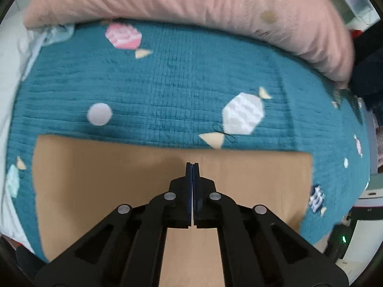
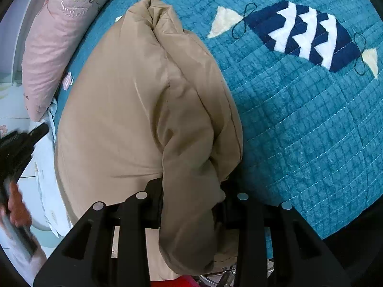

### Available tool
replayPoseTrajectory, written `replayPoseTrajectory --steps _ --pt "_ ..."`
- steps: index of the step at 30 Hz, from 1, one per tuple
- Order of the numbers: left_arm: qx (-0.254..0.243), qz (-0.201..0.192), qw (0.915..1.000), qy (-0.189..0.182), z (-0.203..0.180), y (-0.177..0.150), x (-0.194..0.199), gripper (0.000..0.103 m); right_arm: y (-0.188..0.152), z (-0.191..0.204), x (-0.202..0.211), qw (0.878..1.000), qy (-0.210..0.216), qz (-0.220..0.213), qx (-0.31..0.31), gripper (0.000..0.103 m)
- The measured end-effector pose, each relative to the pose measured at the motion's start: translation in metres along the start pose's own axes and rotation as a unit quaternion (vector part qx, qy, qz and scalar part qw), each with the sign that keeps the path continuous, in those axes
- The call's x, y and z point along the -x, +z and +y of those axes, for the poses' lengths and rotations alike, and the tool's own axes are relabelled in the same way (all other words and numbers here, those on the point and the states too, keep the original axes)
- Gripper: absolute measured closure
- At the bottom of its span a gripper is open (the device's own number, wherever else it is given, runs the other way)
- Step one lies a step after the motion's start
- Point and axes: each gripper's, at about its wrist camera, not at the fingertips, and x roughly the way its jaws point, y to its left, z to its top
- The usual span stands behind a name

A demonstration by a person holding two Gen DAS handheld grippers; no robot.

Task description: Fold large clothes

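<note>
The tan padded coat lies on the teal quilt, its right side rolled up into a thick fold. My right gripper is shut on the near end of that fold; the bunched cloth fills the gap and hides the fingertips. In the left wrist view the same coat shows as a flat tan sheet on the quilt. My left gripper hovers over its far edge, shut, pads together with nothing between them. The left gripper also appears blurred at the right wrist view's left edge, held by a hand.
A pink pillow lies along the far side of the bed and shows again as the pink pillow at upper left. White bedding hangs off the left edge. Dark items sit at the right. A red object lies below the bed's edge.
</note>
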Motion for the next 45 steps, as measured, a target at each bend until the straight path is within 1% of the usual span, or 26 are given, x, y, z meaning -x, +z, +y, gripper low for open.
replayPoseTrajectory --steps 1,3,5,7,9,11,12,14,16,19,20,23,25,26,28,29,30,32,33,35,37,38,40,42,44,45 --pt "0.004 0.016 0.9998 0.012 0.003 0.004 -0.018 0.103 0.000 0.001 -0.001 1.000 -0.003 0.000 0.002 0.072" --pt "0.007 0.039 0.9992 0.008 0.010 0.006 -0.051 0.103 0.001 0.001 -0.001 1.000 -0.004 -0.001 0.001 0.070" --pt "0.008 0.030 0.9995 0.001 0.014 0.008 -0.061 0.103 0.002 0.003 -0.001 1.000 -0.005 -0.002 0.000 0.069" --pt "0.020 0.036 0.9991 -0.002 0.016 0.012 -0.058 0.103 0.004 0.007 -0.004 1.000 -0.013 -0.002 0.002 0.069" --pt "-0.007 0.035 0.9993 0.009 0.011 0.012 -0.048 0.103 0.007 0.011 -0.008 1.000 -0.018 -0.002 0.003 0.068" --pt "-0.051 0.024 0.9981 0.025 0.002 0.004 -0.030 0.103 0.007 0.011 -0.009 1.000 -0.016 0.000 0.002 0.068" --pt "-0.057 0.026 0.9978 0.024 0.001 0.000 -0.024 0.103 0.007 0.011 -0.009 1.000 -0.014 0.000 0.001 0.068" --pt "-0.053 0.043 0.9976 0.013 0.003 -0.008 -0.017 0.103 0.007 0.010 -0.009 1.000 -0.009 -0.001 0.000 0.068" --pt "-0.044 0.050 0.9978 0.004 0.007 -0.014 -0.015 0.103 0.008 0.010 -0.010 1.000 -0.011 -0.002 0.000 0.068" --pt "-0.031 0.068 0.9972 0.005 0.013 -0.016 -0.042 0.103 0.008 0.012 -0.011 1.000 -0.015 -0.002 0.003 0.067" --pt "-0.029 0.066 0.9973 0.007 0.013 -0.014 -0.048 0.103 0.009 0.012 -0.011 1.000 -0.014 -0.002 0.002 0.066" --pt "-0.012 0.074 0.9970 0.019 0.011 -0.006 -0.051 0.103 0.009 0.012 -0.011 1.000 -0.014 -0.004 -0.001 0.065" --pt "-0.025 0.090 0.9950 0.036 0.003 -0.008 -0.041 0.103 0.009 0.014 -0.010 1.000 -0.022 -0.006 0.005 0.065" --pt "-0.041 0.104 0.9931 0.036 -0.003 -0.014 -0.031 0.103 0.008 0.015 -0.010 1.000 -0.024 -0.006 0.007 0.065" --pt "-0.058 0.138 0.9886 0.011 -0.006 -0.029 -0.023 0.103 0.007 0.015 -0.010 1.000 -0.021 -0.007 0.005 0.065" --pt "-0.058 0.145 0.9878 0.004 -0.005 -0.037 -0.021 0.103 0.007 0.014 -0.011 1.000 -0.018 -0.007 0.003 0.065" --pt "-0.060 0.139 0.9884 0.016 -0.003 -0.046 -0.024 0.103 0.008 0.013 -0.011 1.000 -0.014 -0.006 0.001 0.065" --pt "-0.068 0.127 0.9894 0.017 -0.001 -0.053 -0.040 0.103 0.009 0.013 -0.013 1.000 -0.012 -0.004 0.003 0.065" --pt "-0.051 0.125 0.9908 0.011 0.003 -0.051 -0.048 0.102 0.010 0.014 -0.013 1.000 -0.013 -0.003 0.005 0.065" --pt "-0.008 0.140 0.9902 0.000 0.009 -0.039 -0.051 0.100 0.011 0.014 -0.014 1.000 -0.015 0.000 0.004 0.064" --pt "-0.010 0.161 0.9869 0.007 0.007 -0.036 -0.049 0.101 0.010 0.014 -0.013 1.000 -0.016 0.000 0.002 0.064" --pt "-0.012 0.164 0.9864 0.012 0.007 -0.037 -0.043 0.101 0.010 0.014 -0.013 1.000 -0.017 0.000 0.004 0.064" --pt "-0.031 0.172 0.9842 0.026 0.001 -0.054 -0.021 0.101 0.009 0.014 -0.012 1.000 -0.016 -0.002 0.007 0.064" --pt "-0.047 0.170 0.9838 0.031 -0.001 -0.076 -0.014 0.101 0.008 0.011 -0.012 1.000 -0.008 -0.006 0.006 0.064" --pt "-0.031 0.155 0.9869 0.031 0.007 -0.090 -0.027 0.101 0.009 0.010 -0.013 1.000 -0.006 -0.007 0.002 0.064" --pt "-0.027 0.154 0.9872 0.030 0.009 -0.090 -0.036 0.101 0.009 0.012 -0.013 1.000 -0.012 -0.006 0.007 0.062"
